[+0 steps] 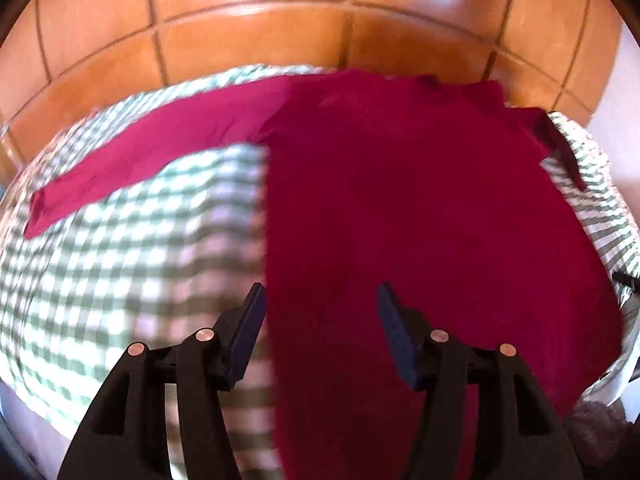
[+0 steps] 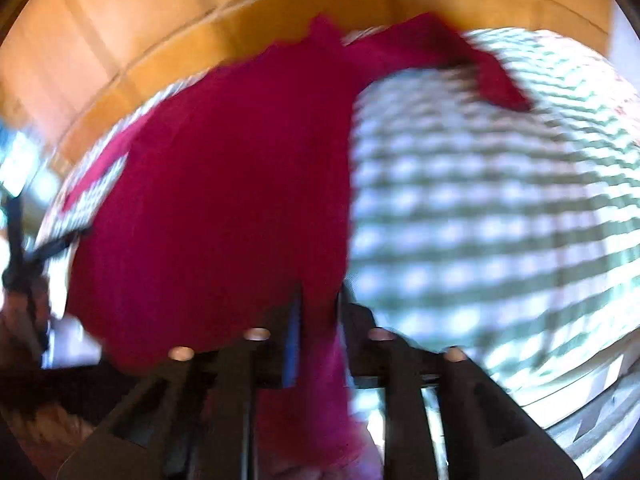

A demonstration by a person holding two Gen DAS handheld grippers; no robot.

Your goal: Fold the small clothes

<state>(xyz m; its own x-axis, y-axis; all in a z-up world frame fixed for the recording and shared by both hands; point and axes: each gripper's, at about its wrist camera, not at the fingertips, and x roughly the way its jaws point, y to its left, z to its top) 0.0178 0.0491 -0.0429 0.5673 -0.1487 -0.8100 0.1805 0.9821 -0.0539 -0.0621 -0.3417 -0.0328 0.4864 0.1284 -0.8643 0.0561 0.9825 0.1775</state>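
A dark pink long-sleeved top (image 1: 400,200) lies on a green and white checked cloth (image 1: 120,260). Its left sleeve (image 1: 140,152) stretches out to the left. My left gripper (image 1: 320,300) is open, hovering over the top's left bottom edge with nothing between its fingers. In the right wrist view the same top (image 2: 224,184) fills the left half, its other sleeve (image 2: 492,68) reaching right. My right gripper (image 2: 320,300) is shut on the top's hem, which passes between its fingers. That view is blurred.
The checked cloth (image 2: 500,220) covers a table that stands on an orange tiled floor (image 1: 260,36). A dark strap or stand (image 2: 24,248) shows at the left edge of the right wrist view.
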